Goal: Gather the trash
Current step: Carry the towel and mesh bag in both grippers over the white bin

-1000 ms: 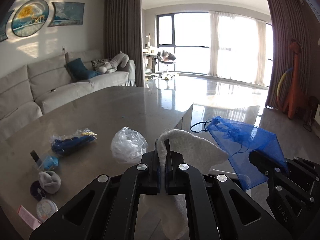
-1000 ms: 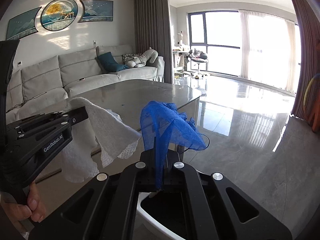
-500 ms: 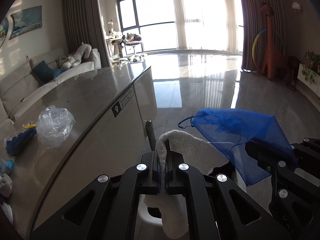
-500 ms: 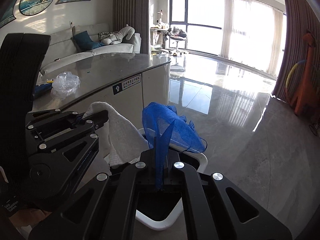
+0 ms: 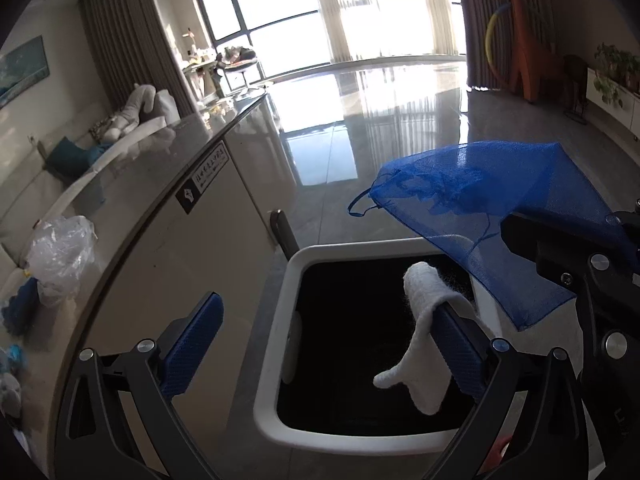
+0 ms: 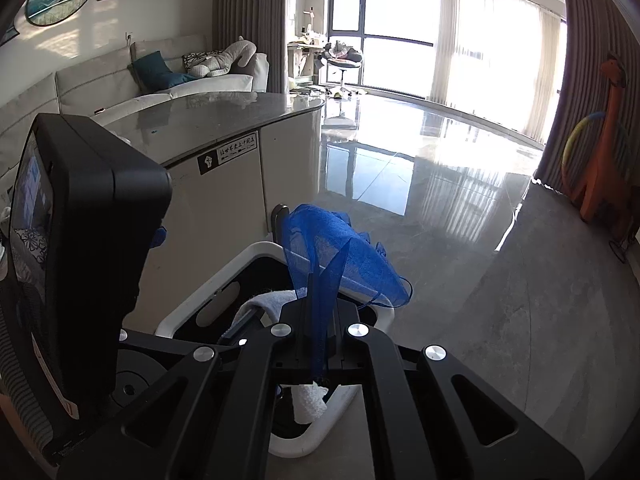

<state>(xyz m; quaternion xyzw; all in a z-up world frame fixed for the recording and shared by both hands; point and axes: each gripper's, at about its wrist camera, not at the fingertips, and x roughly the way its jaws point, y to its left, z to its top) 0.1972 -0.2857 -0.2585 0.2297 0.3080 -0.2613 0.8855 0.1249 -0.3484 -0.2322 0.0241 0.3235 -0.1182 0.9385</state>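
Left claw (image 5: 324, 344) spread wide above white bin (image 5: 276, 344); white cloth (image 5: 424, 336) draped on its right finger, hanging over the black opening. Right claw (image 6: 318, 320) pressed together, pinching blue mesh bag (image 6: 340, 256) just beside. Crumpled plastic bag (image 5: 60, 252) on tabletop (image 5: 132, 184), far left.

Left of my view runs a grey table (image 5: 132, 184); upper left, a sofa (image 6: 192, 80); far right, an orange giraffe figure (image 6: 604, 148).

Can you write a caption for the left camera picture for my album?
Open left gripper above the white bin, a white cloth draped on one finger, the blue mesh bag held beside it.
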